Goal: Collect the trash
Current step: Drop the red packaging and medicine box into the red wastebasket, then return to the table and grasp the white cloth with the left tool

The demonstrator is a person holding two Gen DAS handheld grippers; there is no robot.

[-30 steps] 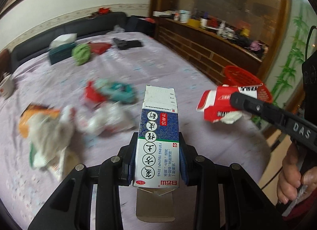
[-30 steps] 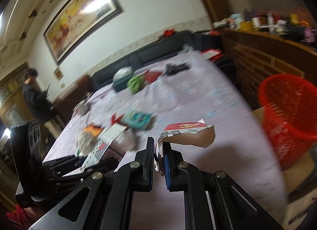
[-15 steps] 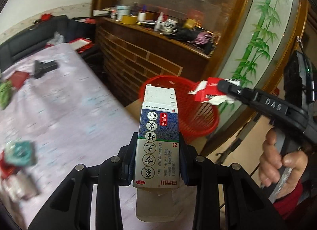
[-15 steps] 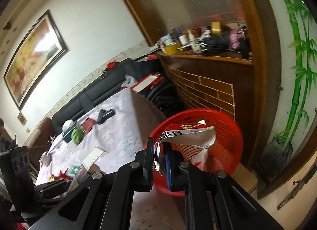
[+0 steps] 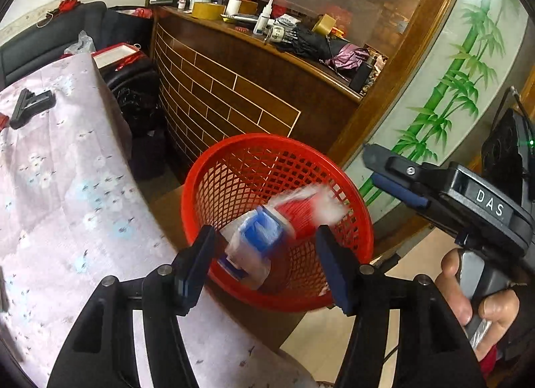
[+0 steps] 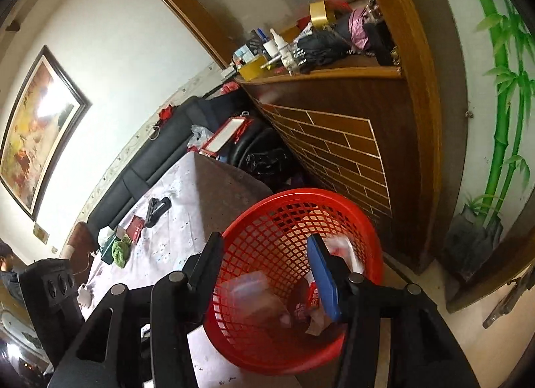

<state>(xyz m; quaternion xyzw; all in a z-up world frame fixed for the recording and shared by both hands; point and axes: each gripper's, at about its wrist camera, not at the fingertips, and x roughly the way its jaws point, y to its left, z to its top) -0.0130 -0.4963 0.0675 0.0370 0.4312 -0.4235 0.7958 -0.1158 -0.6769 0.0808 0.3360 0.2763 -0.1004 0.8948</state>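
A: Half a second ago each claw was clamped on a carton; now the left claw (image 5: 264, 266) and right claw (image 6: 267, 271) both gape wide and empty.

B: And the trash?

A: The blue-and-white medicine box (image 5: 252, 249) and torn red pack (image 5: 306, 210) are blurred, tumbling into the red mesh basket (image 5: 200, 187) beside the cloth-covered surface (image 5: 67, 194).

B: How would such items handle?

A: Light, thin cardboard, I'd judge: crushable, so pinch across the flat faces.

We count one red mesh basket (image 5: 354, 210), two blurred cartons inside it, and two grippers, both spread wide
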